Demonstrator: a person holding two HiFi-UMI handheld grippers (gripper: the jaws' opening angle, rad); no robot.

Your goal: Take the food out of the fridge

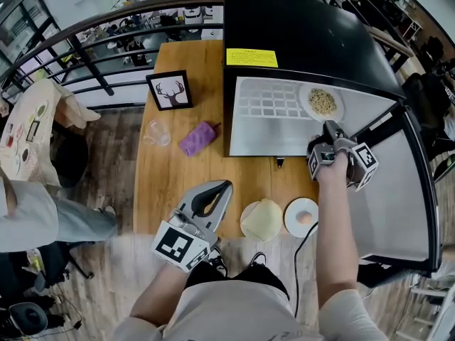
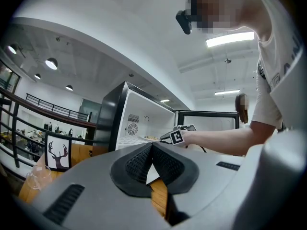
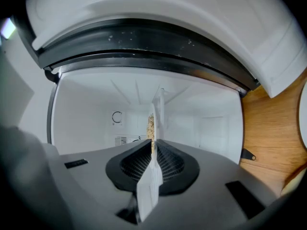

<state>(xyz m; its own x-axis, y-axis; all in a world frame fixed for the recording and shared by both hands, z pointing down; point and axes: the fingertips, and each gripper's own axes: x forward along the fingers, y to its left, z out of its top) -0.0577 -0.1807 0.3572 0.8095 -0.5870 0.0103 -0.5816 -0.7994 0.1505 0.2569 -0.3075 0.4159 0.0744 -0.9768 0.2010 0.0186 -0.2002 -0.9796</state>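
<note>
A black mini fridge [image 1: 306, 27] stands open on the wooden table [image 1: 185, 169]. Inside it, on the white shelf, rests a white plate of grain-like food [image 1: 321, 102]. My right gripper [image 1: 331, 128] reaches into the fridge and is shut on the near rim of that plate. In the right gripper view the plate [image 3: 156, 110] shows edge-on between the pads, with the right gripper [image 3: 152, 150] clamped on it. My left gripper [image 1: 207, 203] hovers over the table's front edge, shut and holding nothing; the left gripper [image 2: 152, 151] points toward the fridge [image 2: 108, 121].
The fridge door [image 1: 398, 190] swings open to the right. In front of the fridge lie a cream plate [image 1: 261, 219] and a small white plate with a pale round food [image 1: 301, 217]. A purple cloth [image 1: 197, 138], a clear cup [image 1: 156, 133] and a deer picture [image 1: 170, 90] sit to the left.
</note>
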